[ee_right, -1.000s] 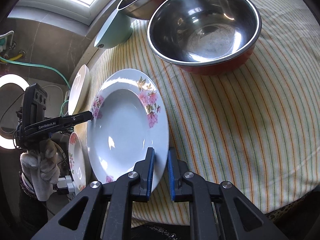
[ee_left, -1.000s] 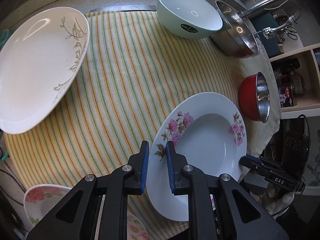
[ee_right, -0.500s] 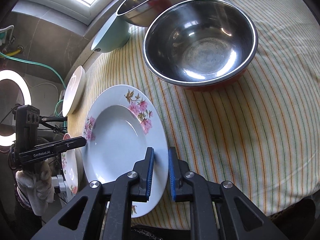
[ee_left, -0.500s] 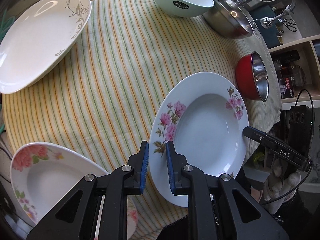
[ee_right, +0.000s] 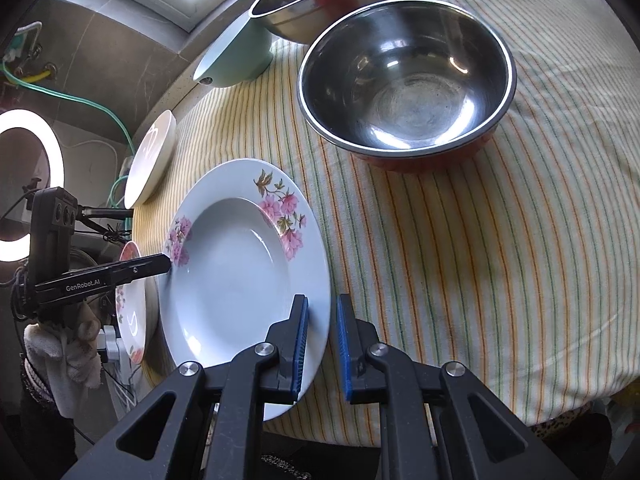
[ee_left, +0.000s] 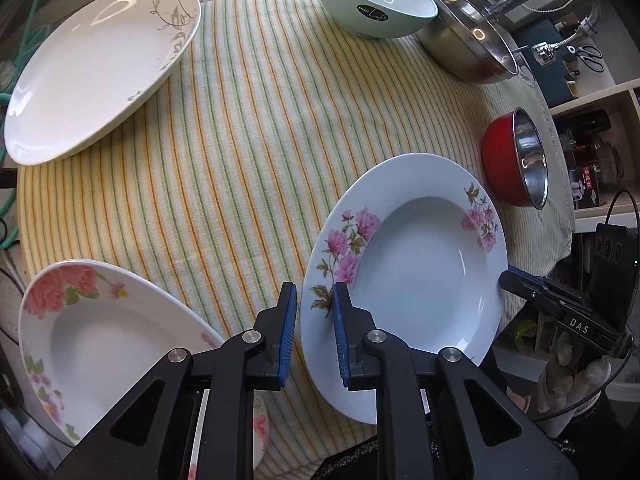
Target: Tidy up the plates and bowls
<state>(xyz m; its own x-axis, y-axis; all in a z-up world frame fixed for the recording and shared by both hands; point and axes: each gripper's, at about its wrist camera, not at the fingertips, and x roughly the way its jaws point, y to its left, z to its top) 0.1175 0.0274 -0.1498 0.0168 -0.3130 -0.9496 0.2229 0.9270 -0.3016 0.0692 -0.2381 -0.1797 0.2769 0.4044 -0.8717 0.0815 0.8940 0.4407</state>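
Note:
A white deep plate with pink flowers [ee_left: 416, 280] hangs tilted over the striped tablecloth [ee_left: 240, 160], held at two opposite rims. My left gripper [ee_left: 314, 312] is shut on its rim beside the flower spray. My right gripper [ee_right: 322, 332] is shut on the other rim. In the right wrist view the plate [ee_right: 236, 276] has the left gripper [ee_right: 160, 266] touching its far edge. The right gripper [ee_left: 508, 280] shows at the plate's far rim in the left wrist view. A second floral plate [ee_left: 100, 328] lies to the lower left, close to the held one.
A white plate with a grey leaf pattern [ee_left: 100, 64] sits at the far left. A mint bowl [ee_left: 376, 4], a steel bowl [ee_left: 472, 40] and a red steel-lined bowl [ee_left: 516, 160] stand along the far and right side. A ring light [ee_right: 24, 184] glows beyond the table edge.
The held plate has shifted with both grippers toward the floral plate at the table's corner, which has come further into the left wrist view. Both grips are unchanged.

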